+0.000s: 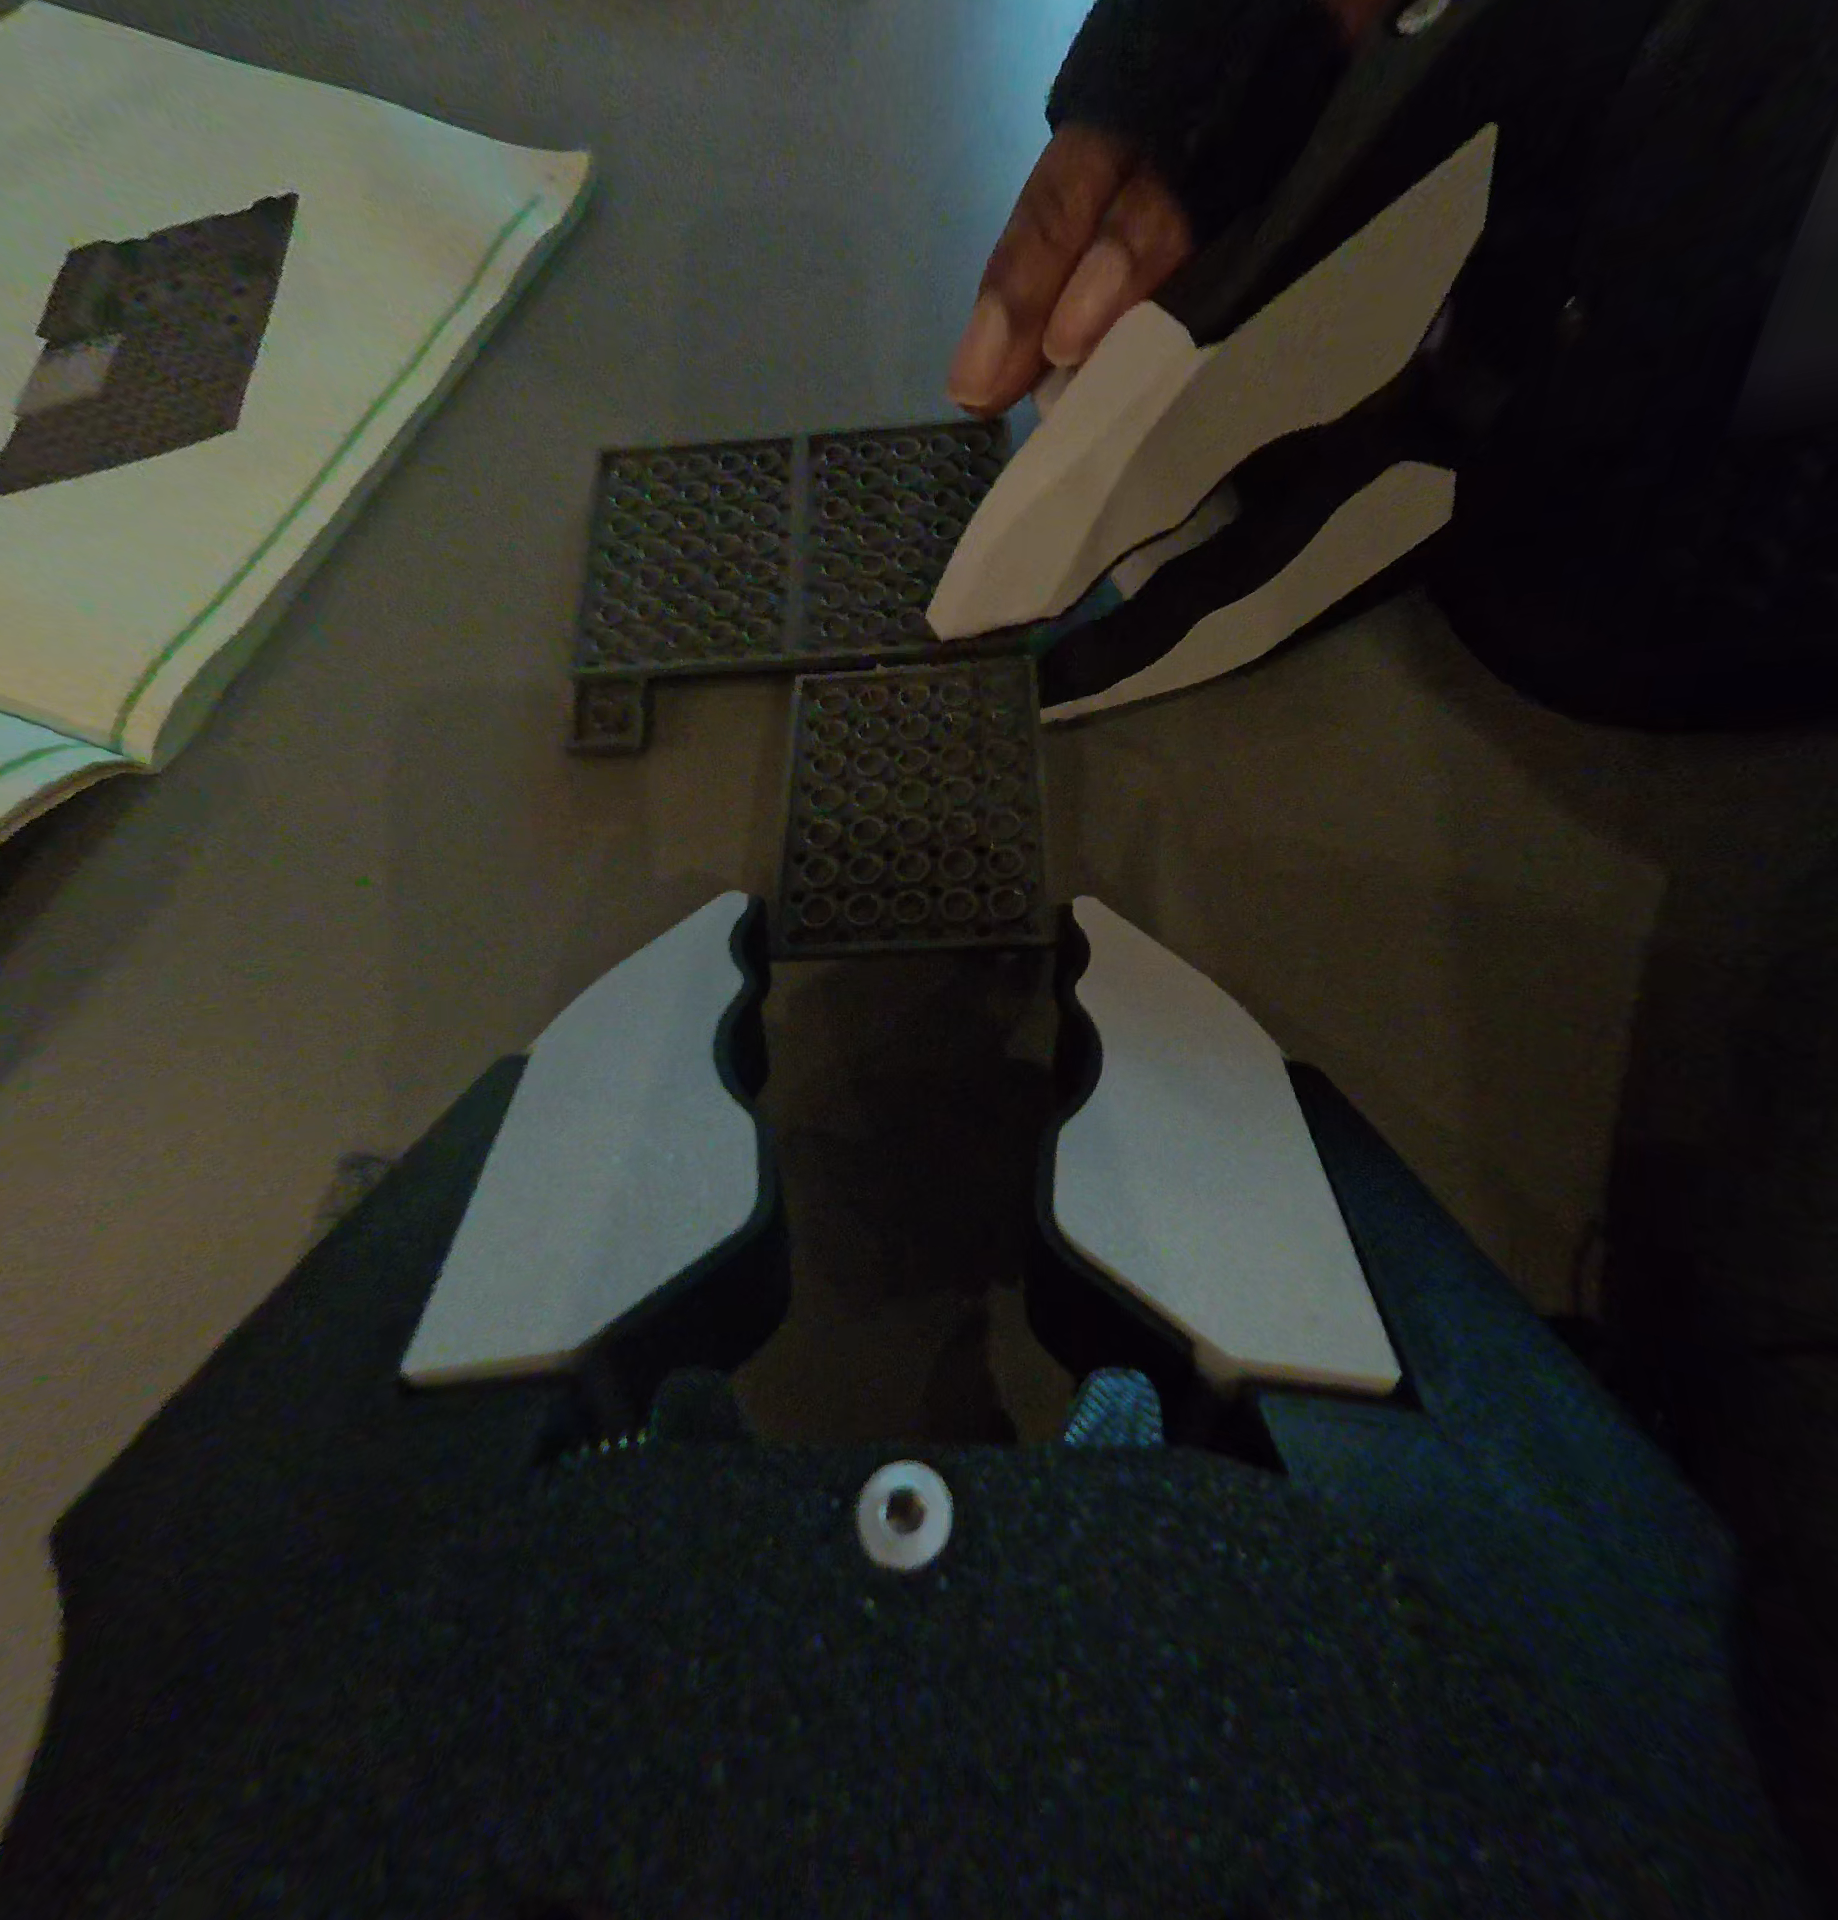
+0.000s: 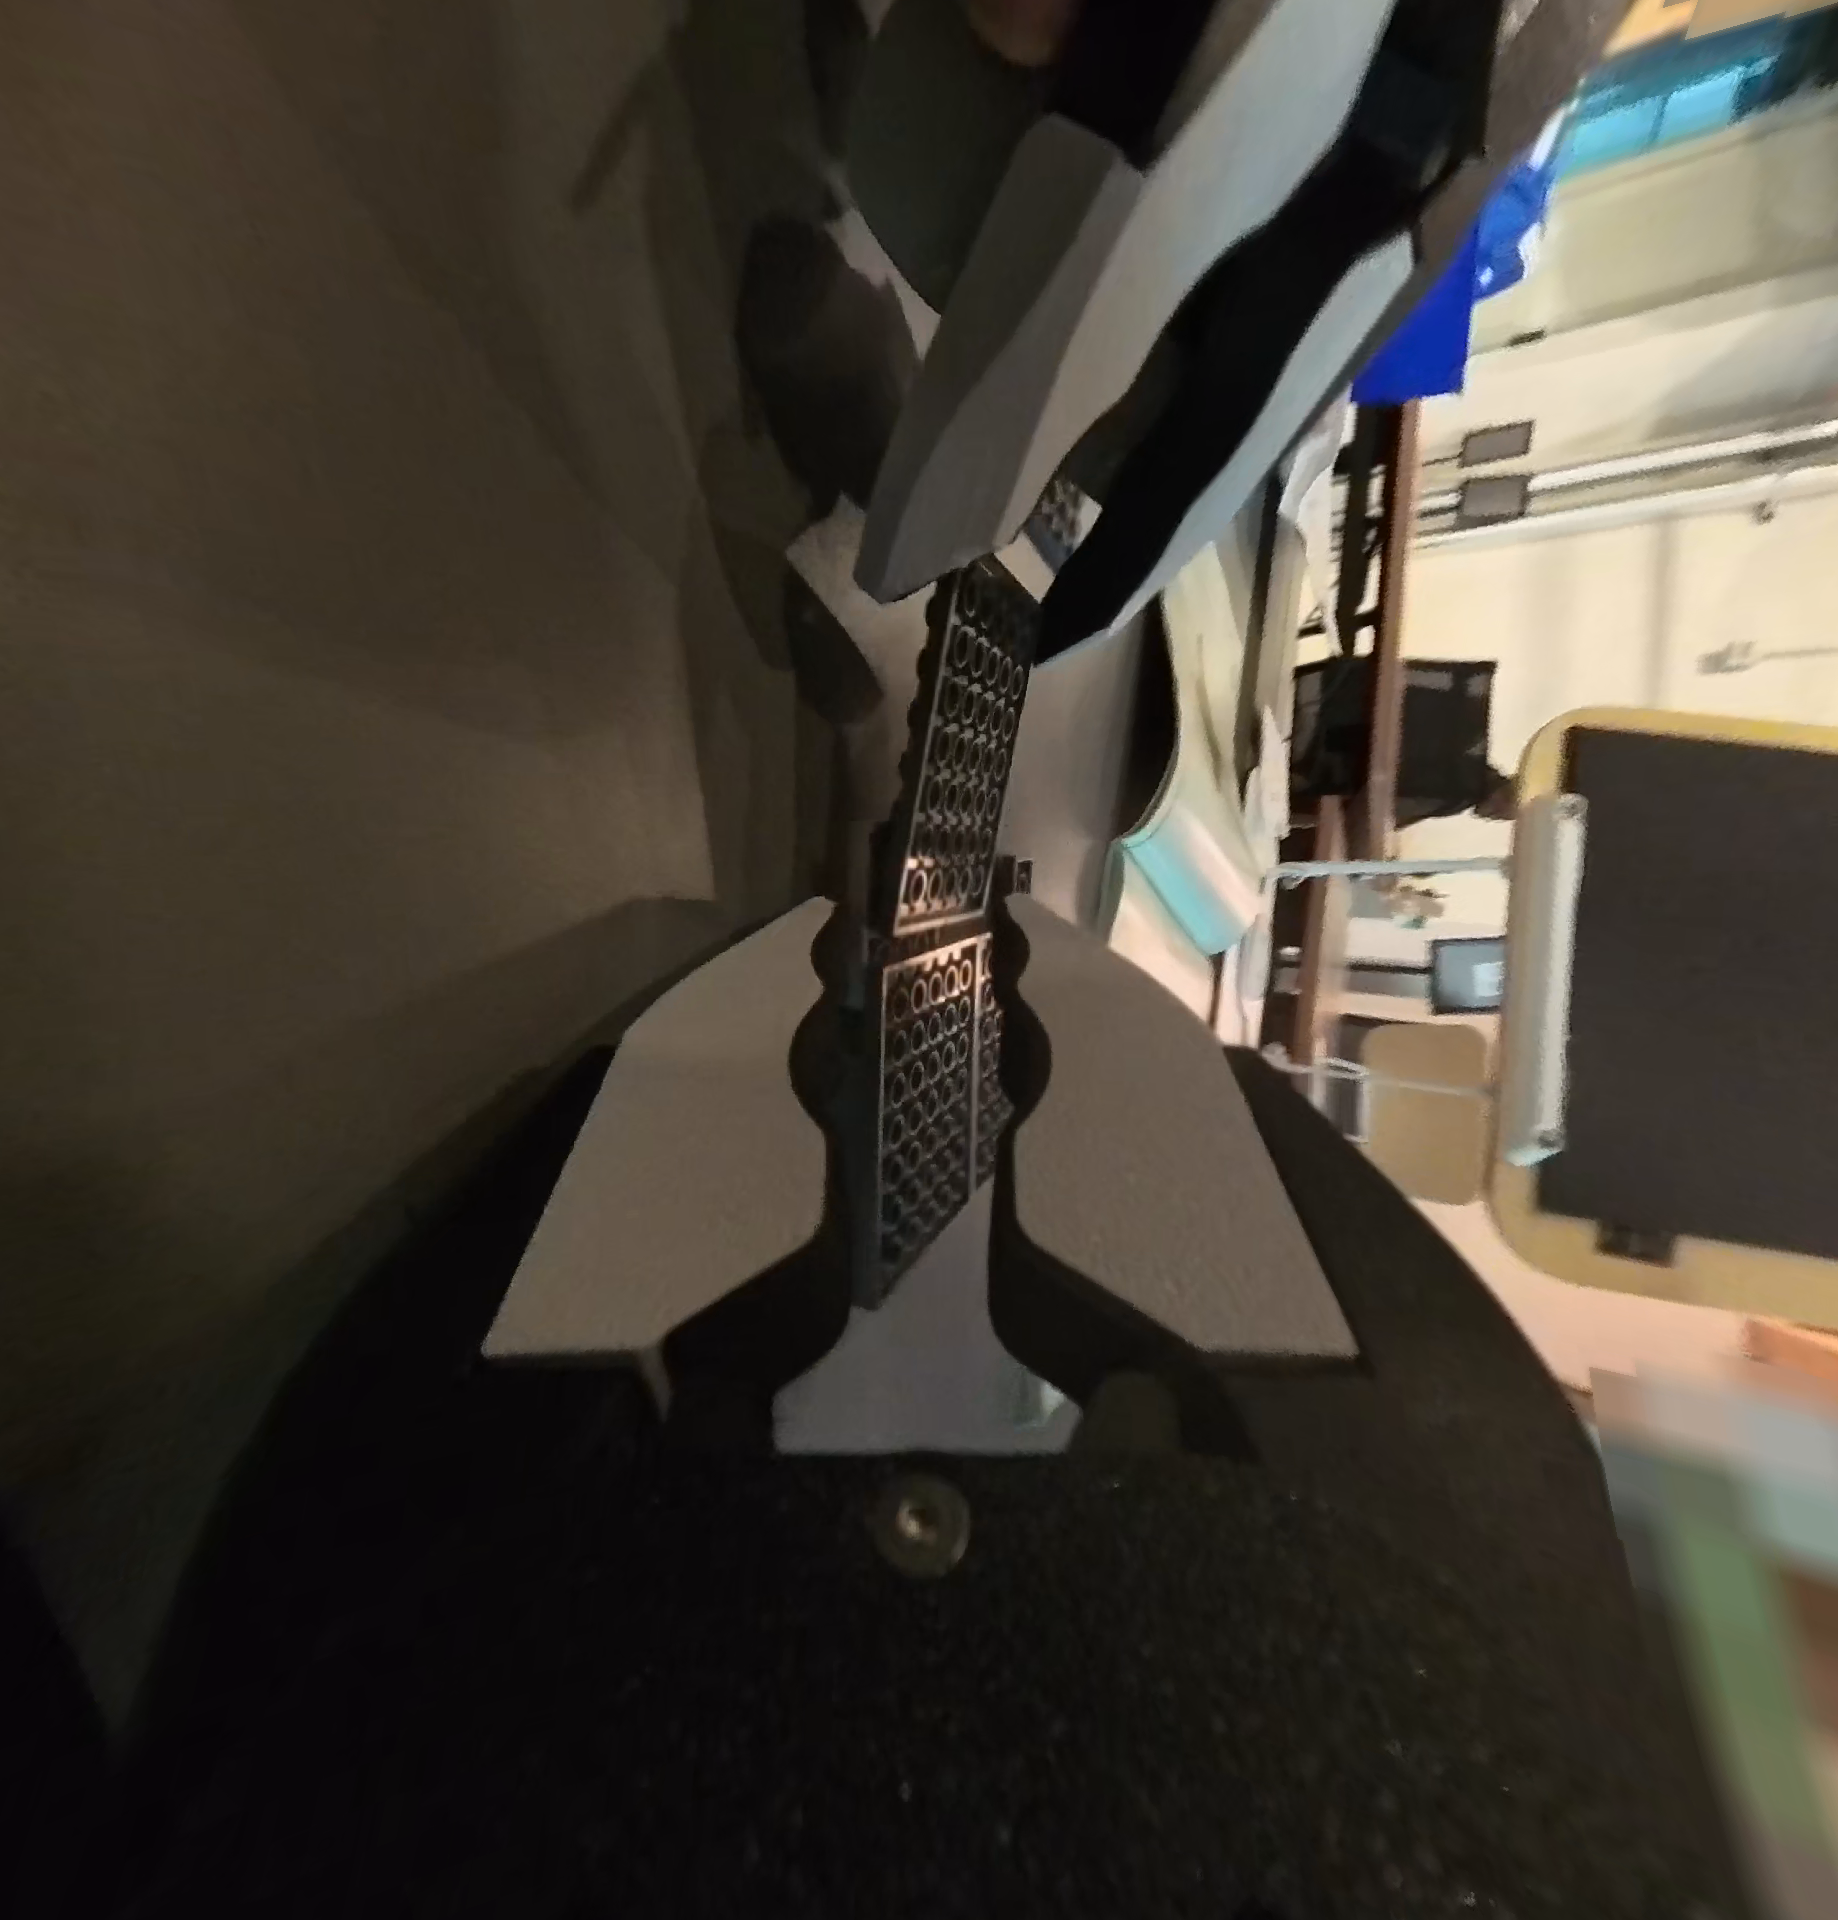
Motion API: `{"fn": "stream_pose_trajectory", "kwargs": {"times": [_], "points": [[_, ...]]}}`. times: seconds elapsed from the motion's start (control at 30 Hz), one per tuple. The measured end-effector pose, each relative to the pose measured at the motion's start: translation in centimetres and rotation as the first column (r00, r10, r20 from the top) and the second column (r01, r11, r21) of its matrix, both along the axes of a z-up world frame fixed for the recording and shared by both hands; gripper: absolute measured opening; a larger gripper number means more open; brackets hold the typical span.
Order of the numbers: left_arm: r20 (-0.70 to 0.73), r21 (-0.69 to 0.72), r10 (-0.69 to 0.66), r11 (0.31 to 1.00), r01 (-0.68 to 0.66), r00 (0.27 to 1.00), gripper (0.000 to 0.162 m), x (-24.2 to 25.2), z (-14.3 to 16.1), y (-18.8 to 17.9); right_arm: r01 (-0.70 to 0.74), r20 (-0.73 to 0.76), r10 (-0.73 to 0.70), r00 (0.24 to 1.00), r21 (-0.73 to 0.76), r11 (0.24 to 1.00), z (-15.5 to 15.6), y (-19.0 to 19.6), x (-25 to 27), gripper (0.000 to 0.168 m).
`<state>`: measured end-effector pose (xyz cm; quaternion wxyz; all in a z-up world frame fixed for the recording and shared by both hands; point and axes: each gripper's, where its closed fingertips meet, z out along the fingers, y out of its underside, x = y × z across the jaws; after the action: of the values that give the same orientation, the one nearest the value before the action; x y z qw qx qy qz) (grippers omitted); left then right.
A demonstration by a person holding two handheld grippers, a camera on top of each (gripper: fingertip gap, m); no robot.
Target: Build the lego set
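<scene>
Now the left gripper (image 1: 910, 925) pinches the small plate (image 1: 915, 800) while the right gripper (image 2: 920, 935) pinches the wide plate (image 1: 790, 540). Next, I judge, they must press the edges together squarely.

Your left cam looks down close over the table (image 1: 1310, 935); your right cam's rolled sideways; both share the dark plates (image 1: 910, 800) (image 2: 930, 1091).
</scene>
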<state>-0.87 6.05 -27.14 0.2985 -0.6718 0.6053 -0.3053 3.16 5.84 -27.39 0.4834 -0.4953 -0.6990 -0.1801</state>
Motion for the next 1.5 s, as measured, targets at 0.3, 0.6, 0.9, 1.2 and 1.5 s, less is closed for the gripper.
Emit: {"fn": "stream_pose_trajectory", "kwargs": {"times": [0.3,0.6,0.9,1.2,1.5], "points": [[0.0,-0.005,-0.007,1.0,0.007,1.0,0.053,0.4,-0.2,0.1,0.004,-0.021,-0.004,1.0,-0.024,1.0,0.0,0.2,0.1,0.023],[-0.006,-0.006,0.002,1.0,-0.003,1.0,0.053,0.5,-0.2,0.2,-0.005,-0.016,0.005,1.0,0.008,1.0,0.3,0.2,0.0,0.012],[0.046,0.058,-0.005,0.998,0.003,0.999,0.063,0.1,1.9,0.4,0.022,-0.036,-0.022,0.999,-0.013,1.0,0.7,0.6,0.0,0.011],[-0.016,0.416,-0.119,0.902,0.115,0.993,0.057,2.0,3.5,-0.4,0.073,-0.159,-0.103,0.982,-0.186,0.98,2.8,1.1,-0.8,0.01],[-0.053,0.591,-0.176,0.788,0.173,0.983,0.04,3.0,3.0,1.8,0.073,-0.203,-0.153,0.967,-0.353,0.933,3.9,1.9,-0.9,0.01]]}}
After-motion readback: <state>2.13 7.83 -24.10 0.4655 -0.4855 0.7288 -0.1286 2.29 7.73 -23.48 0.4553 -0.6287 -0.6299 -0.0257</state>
